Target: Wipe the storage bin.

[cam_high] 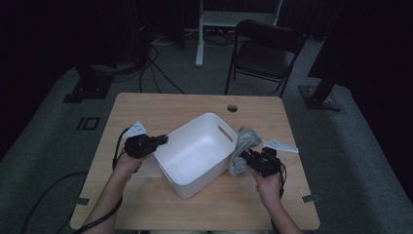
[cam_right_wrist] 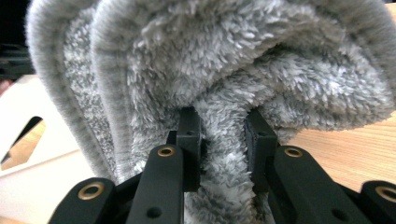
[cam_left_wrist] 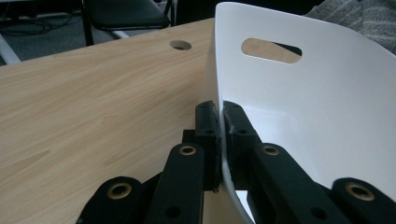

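Grey towel (cam_right_wrist: 224,84) pinched betw. right gripper (cam_right_wrist: 223,135) jaws; left gripper (cam_left_wrist: 220,126) jaws clamp white bin (cam_left_wrist: 327,107) rim.

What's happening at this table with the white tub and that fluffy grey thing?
A person works at a wooden table with a hand-held gripper in each hand. The left gripper is clamped on the rim of a white plastic bin, one jaw inside the wall and one outside. The right gripper has pinched a fold of a fluffy grey towel and holds it beside the bin's handle end. The bin looks empty.
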Tool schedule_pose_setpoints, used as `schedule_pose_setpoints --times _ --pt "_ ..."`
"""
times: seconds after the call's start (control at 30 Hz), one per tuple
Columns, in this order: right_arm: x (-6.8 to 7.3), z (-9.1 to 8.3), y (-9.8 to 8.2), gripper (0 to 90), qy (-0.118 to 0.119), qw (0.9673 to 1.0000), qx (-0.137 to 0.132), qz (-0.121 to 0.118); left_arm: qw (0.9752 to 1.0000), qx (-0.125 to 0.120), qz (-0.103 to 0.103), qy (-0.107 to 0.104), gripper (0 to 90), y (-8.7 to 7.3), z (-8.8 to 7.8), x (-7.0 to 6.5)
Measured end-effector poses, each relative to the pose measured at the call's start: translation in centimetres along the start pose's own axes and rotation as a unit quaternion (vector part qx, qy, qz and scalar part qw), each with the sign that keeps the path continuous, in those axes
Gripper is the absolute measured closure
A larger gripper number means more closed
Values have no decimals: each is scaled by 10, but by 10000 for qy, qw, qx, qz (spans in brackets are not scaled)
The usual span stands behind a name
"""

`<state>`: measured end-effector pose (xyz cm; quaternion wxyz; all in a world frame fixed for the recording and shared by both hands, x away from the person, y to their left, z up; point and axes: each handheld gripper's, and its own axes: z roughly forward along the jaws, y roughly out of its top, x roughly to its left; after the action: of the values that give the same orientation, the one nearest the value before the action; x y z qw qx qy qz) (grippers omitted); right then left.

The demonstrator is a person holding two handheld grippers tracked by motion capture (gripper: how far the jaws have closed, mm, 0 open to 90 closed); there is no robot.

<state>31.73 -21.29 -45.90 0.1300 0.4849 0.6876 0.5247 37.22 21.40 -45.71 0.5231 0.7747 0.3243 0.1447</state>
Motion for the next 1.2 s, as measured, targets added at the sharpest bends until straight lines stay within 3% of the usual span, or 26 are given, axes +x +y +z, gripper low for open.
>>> schedule_pose_setpoints --times 0.4,0.83,1.2 --pt "-10 22 -17 728 -207 9989 412 32 10000 10 46 -32 861 1 3 0" --pt "-16 31 -23 727 -343 9977 578 91 9999 -3 109 -43 859 2 5 -2" --pt "-27 46 -35 728 -506 9944 918 158 10000 -22 84 -48 858 2 6 -2"
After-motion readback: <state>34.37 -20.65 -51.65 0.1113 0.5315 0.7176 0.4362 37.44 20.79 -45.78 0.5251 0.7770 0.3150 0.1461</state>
